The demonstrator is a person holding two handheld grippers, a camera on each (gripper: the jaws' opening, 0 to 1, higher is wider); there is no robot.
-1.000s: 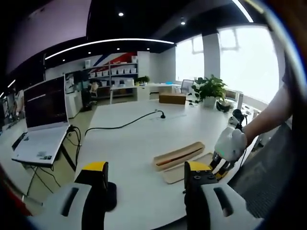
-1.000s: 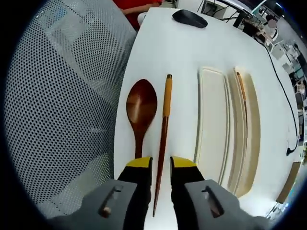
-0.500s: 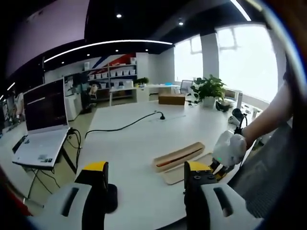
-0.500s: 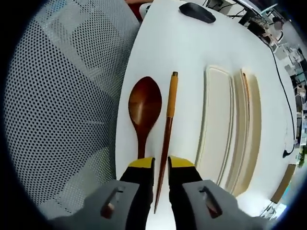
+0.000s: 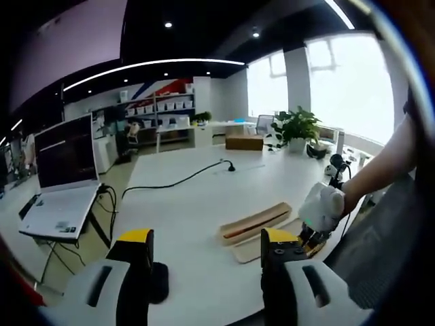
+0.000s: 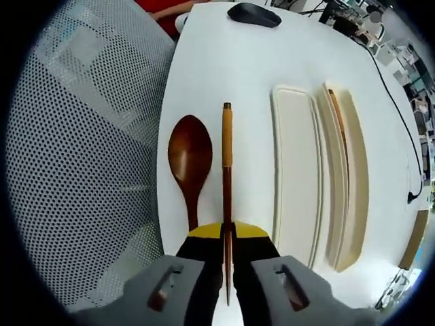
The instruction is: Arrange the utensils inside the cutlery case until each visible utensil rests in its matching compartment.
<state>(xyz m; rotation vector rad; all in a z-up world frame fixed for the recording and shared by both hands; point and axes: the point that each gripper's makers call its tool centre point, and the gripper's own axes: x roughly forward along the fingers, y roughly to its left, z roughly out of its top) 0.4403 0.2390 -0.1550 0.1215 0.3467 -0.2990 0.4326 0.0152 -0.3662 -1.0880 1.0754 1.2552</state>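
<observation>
Right gripper view: my right hand-held gripper (image 6: 227,234) is clenched on a chopstick (image 6: 227,197), its yellow-tipped jaws pressed against the dark lower shaft with the thin end poking out between them toward the camera. The chopstick runs straight away from me, its lighter orange section toward the far end. Just beside it on one side lies a dark wooden spoon (image 6: 189,163), bowl away from me, flat on the white desk (image 6: 224,61) and apart from the chopstick. On the other side sits the cutlery case (image 6: 346,176) next to its pale lid (image 6: 296,176); a second chopstick (image 6: 338,122) rests along the case's inner edge. A black mouse (image 6: 253,13) lies at the far end of the desk, and a grey mesh chair (image 6: 75,163) stands off the desk's edge.

From the left gripper view, my left hand-held gripper (image 5: 207,255) hangs released, jaws wide apart with nothing between them, above the desk. Beyond it I see the case, my gloved right hand (image 5: 321,207), a black cable (image 5: 170,181), a laptop (image 5: 61,170) and a potted plant (image 5: 297,128).
</observation>
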